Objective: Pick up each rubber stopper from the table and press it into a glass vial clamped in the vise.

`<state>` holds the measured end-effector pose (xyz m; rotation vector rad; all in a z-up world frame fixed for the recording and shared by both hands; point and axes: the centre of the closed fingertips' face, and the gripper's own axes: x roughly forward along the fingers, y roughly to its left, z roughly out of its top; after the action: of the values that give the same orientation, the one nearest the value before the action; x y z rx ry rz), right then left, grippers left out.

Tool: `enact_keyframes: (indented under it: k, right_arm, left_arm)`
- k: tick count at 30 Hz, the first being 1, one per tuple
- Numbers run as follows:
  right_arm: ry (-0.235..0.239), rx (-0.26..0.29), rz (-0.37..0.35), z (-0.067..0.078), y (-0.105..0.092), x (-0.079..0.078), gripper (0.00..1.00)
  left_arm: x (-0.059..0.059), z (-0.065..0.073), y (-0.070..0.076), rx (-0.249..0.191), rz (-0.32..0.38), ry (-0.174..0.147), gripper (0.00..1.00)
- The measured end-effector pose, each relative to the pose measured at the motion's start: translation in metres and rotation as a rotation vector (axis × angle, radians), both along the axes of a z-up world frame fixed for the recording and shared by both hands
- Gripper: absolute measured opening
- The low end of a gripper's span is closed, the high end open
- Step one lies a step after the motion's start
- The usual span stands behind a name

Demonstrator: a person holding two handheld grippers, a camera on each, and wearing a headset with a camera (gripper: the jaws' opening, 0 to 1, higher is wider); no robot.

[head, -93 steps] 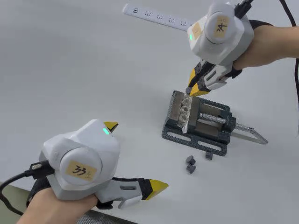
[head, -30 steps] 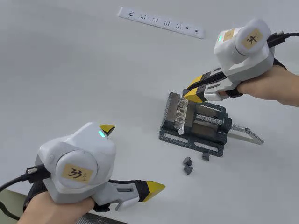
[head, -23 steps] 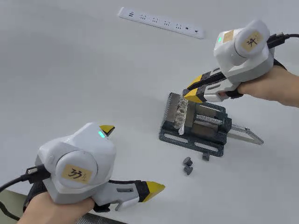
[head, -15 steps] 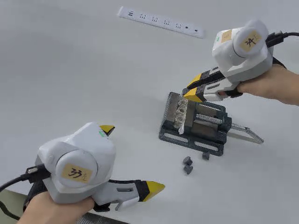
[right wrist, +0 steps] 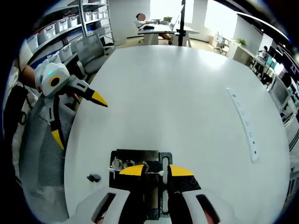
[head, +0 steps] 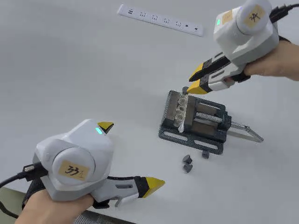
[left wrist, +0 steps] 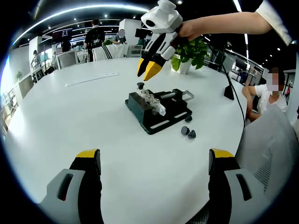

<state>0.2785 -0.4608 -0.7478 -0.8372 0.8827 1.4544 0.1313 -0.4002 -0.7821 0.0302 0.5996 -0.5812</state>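
right tongs (head: 197,80) hover just above the far end of the vise (head: 196,140), prongs a narrow gap apart with nothing between them: released. right beneath their tips a dark rubber stopper (head: 185,89) sits on top of the end vial in the row of glass vials (head: 180,111), which stand clamped upright in the vise. the left gripper view agrees: the rubber stopper (left wrist: 140,86) caps the end vial, and the right tongs (left wrist: 146,70) hang just over it, not touching. left tongs (head: 130,155) are down at the near side of the white worktop (head: 84,65), well apart from the vise, spread wide and empty. two loose stoppers (head: 187,163) lie together on the worktop near the vise base, and a third stopper (head: 205,154) lies just beside the base. a white power strip (head: 160,19) lies across the far side of the worktop.
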Motion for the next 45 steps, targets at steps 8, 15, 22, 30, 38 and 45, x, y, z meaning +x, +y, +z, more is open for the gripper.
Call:
enact_keyframes:
  k: [8,15,22,30,38,45]
  right_arm:
    - [0.003,-0.088,0.126,0.002,0.001,-0.007,0.06]
    - [0.001,-0.135,0.172,-0.006,-0.003,-0.006,0.02]
    - [0.015,-0.150,0.177,-0.010,-0.001,-0.008,0.01]
    - [0.020,-0.161,0.182,-0.014,0.001,-0.007,0.00]
    - [-0.001,-0.187,0.222,-0.015,0.002,-0.006,0.00]
    - [-0.011,-0.192,0.232,-0.016,0.002,-0.004,0.00]
  left_arm:
    - [0.004,0.006,0.000,-0.017,0.010,-0.024,0.97]
    - [0.003,0.003,-0.001,-0.015,0.005,-0.016,0.98]
    - [0.002,0.002,0.001,-0.014,0.007,-0.010,0.98]
    - [0.002,-0.001,0.001,-0.015,0.007,0.000,0.97]
    - [0.001,-0.002,0.000,-0.018,0.005,0.005,0.97]
    - [0.001,-0.002,0.001,-0.020,0.005,0.006,0.97]
